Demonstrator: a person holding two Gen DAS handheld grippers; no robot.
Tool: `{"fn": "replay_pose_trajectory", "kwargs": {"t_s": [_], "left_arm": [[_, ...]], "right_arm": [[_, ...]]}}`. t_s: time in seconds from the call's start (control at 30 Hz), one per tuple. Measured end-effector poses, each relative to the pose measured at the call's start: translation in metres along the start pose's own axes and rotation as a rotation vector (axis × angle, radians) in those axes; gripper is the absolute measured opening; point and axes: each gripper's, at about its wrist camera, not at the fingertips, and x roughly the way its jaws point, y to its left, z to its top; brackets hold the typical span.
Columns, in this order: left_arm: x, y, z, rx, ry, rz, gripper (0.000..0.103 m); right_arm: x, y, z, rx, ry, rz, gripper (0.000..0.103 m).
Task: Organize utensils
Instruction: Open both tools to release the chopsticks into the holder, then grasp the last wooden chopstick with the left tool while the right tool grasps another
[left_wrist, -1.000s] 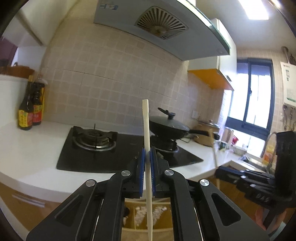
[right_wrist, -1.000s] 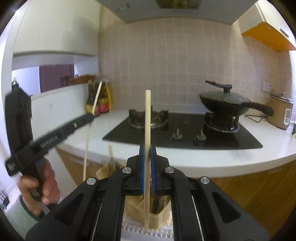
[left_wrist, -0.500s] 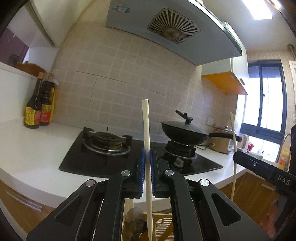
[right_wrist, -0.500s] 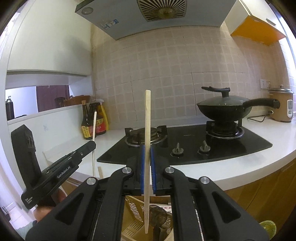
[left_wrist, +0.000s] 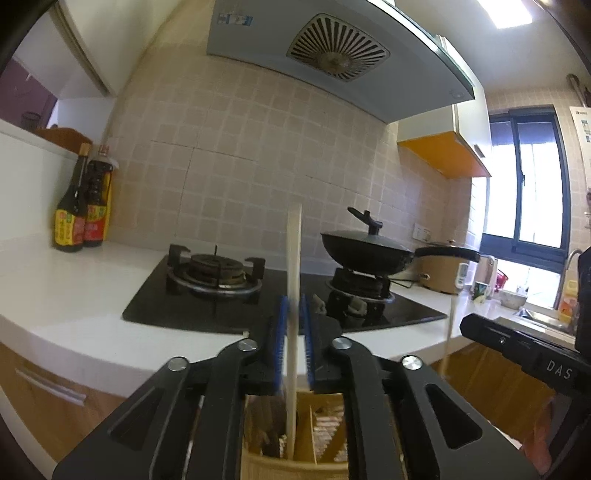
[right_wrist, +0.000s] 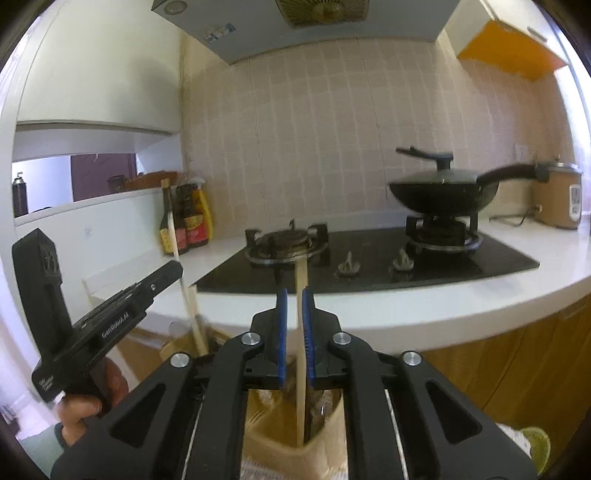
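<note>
We hold each chopstick (left_wrist: 293, 280) upright so it drops tip-first into the holder (left_wrist: 295, 467) below. Both grippers, left (left_wrist: 294, 343) and right (right_wrist: 294, 332), are opening, pads clear, a stick loose between each pair.

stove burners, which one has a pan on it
The right-hand burner carries the black lidded pan; the left burner stands bare.

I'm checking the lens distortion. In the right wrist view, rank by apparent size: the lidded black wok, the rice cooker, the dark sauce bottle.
1. Lidded black wok, clearly largest.
2. Rice cooker and dark sauce bottle: close; the cooker is cut by the frame edge, so unranked.
</note>
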Motion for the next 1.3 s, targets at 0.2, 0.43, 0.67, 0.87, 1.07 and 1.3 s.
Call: {"fn": "replay_pose_trajectory", "kwargs": {"t_s": [0.2, 0.43, 0.67, 0.87, 1.07, 1.3], "left_arm": [[-0.043, 0.001, 0.006, -0.016, 0.043, -0.037, 0.046], [-0.095, -0.007, 0.014, -0.014, 0.078, -0.070, 0.058], [-0.145, -0.031, 0.014, 0.084, 0.105, -0.043, 0.063], [-0.166, -0.039, -0.013, 0.167, 0.224, 0.061, 0.063], [-0.152, -0.025, -0.062, 0.161, 0.515, 0.095, 0.063], [-0.126, -0.006, -0.117, 0.080, 0.834, 0.031, 0.053]], "right_arm": [[-0.031, -0.002, -0.014, 0.042, 0.122, 0.028, 0.012], [-0.075, 0.007, -0.033, 0.072, 0.201, 0.010, 0.040], [-0.108, 0.029, -0.048, 0.061, 0.314, -0.019, 0.040], [-0.105, 0.051, -0.082, 0.018, 0.554, -0.057, 0.040], [-0.088, 0.065, -0.139, 0.093, 0.823, 0.005, 0.040], [-0.081, 0.089, -0.183, 0.091, 0.951, 0.013, 0.032]]}}
